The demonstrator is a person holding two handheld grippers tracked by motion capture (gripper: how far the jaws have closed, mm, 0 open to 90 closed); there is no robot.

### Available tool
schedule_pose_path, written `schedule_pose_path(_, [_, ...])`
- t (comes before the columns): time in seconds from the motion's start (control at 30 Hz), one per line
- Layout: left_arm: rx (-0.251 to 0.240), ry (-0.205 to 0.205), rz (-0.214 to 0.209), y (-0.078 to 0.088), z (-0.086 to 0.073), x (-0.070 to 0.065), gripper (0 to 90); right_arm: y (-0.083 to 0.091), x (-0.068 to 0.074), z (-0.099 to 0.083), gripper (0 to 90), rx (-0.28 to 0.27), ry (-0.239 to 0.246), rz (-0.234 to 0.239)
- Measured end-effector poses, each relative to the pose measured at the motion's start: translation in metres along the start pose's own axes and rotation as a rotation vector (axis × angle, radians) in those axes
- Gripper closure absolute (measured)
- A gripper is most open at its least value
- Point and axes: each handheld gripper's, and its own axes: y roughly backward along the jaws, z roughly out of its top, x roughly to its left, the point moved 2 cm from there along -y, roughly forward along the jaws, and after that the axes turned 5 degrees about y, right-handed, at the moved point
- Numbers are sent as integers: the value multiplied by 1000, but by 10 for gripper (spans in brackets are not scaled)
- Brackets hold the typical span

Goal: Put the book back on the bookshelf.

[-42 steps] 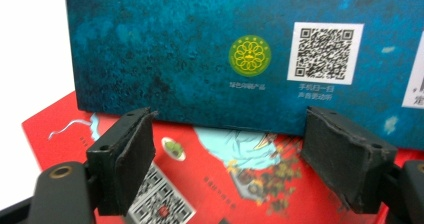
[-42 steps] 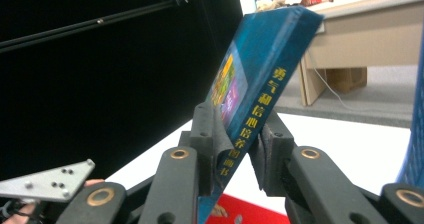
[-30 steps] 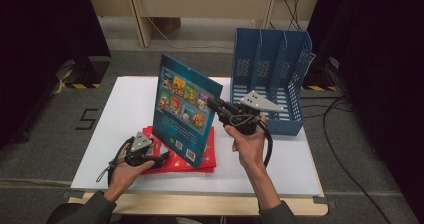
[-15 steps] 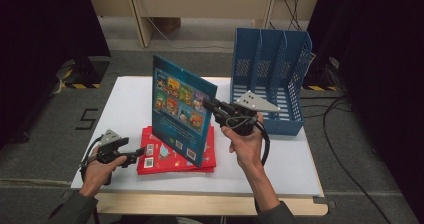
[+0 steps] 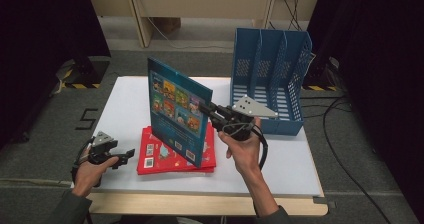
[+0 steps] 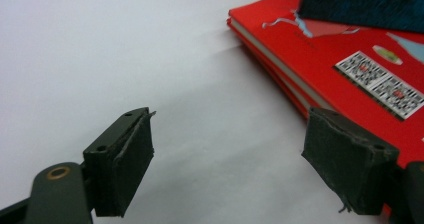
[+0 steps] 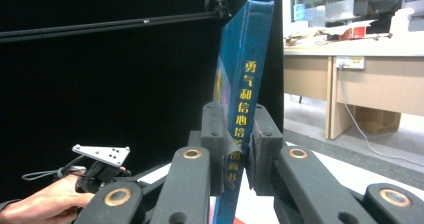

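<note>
A blue picture book (image 5: 177,111) stands upright over a stack of red books (image 5: 157,156) on the white table (image 5: 295,164). My right gripper (image 5: 207,109) is shut on the blue book's spine edge; in the right gripper view the pads (image 7: 216,144) clamp the spine of the blue book (image 7: 245,94), which carries yellow characters. My left gripper (image 5: 127,155) stands open at the table's front left, just left of the red stack. In the left gripper view its jaws are wide apart over bare table, with the red books (image 6: 350,79) ahead on the right.
A blue slotted file rack (image 5: 272,79) stands at the table's back right, behind my right hand. The table's front edge (image 5: 200,204) runs close under my left hand. Dark curtains and a wooden desk lie beyond the table.
My left gripper has pulled away from the red stack toward the table's front left corner, empty. The right gripper keeps its hold, and the blue book stands slightly more upright.
</note>
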Motion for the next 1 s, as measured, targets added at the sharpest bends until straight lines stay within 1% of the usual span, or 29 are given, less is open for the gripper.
schedule_pose_path(0.03, [8,-1,-2,0,-2,1,191,1,2,0,808,6,11,-2])
schedule_pose_path(0.07, [8,-1,-2,0,-2,1,191,1,4,1,807,8,11,2])
schedule_pose_path(0.13, [15,-2,6,1,-3,3,191,0,7,0,808,1,20,20])
schedule_pose_path(0.17, [17,0,6,1,-4,3,191,0,8,-1,806,-5,15,19])
schedule_pose_path(0.27, [13,1,20,3,-5,5,191,-2,15,-3,796,24,45,22])
schedule_pose_path(0.3, [12,8,22,4,-6,6,190,-3,17,-4,796,26,40,26])
schedule_pose_path(0.33, [16,9,22,4,-7,7,191,-4,17,-4,795,23,40,35])
schedule_pose_path(0.37, [25,7,22,4,-9,7,191,-5,18,-5,794,24,29,37])
schedule_pose_path(0.4, [28,6,23,4,-9,7,190,-6,19,-7,788,23,38,36])
schedule_pose_path(0.47, [36,2,23,4,-10,7,191,-9,21,-13,787,47,45,23])
schedule_pose_path(0.57, [36,6,23,4,-11,8,191,-13,20,-21,788,50,32,31])
schedule_pose_path(0.6, [34,7,24,4,-11,8,191,-15,20,-24,788,41,28,30])
schedule_pose_path(0.63, [37,4,22,5,-11,8,191,-16,21,-26,787,53,27,31])
schedule_pose_path(0.67, [38,6,23,5,-11,9,191,-18,21,-27,786,49,36,30])
schedule_pose_path(0.77, [32,10,27,5,-11,9,191,-20,24,-28,784,56,36,39])
schedule_pose_path(0.83, [32,10,26,5,-11,9,191,-23,26,-31,783,77,43,39])
schedule_pose_path(0.93, [39,12,26,5,-12,9,191,-26,26,-35,780,62,26,46])
schedule_pose_path(0.97, [45,8,24,5,-12,9,191,-27,26,-36,780,55,26,45])
schedule_pose_path(1.0, [49,3,21,5,-12,9,192,-27,27,-37,779,62,20,47])
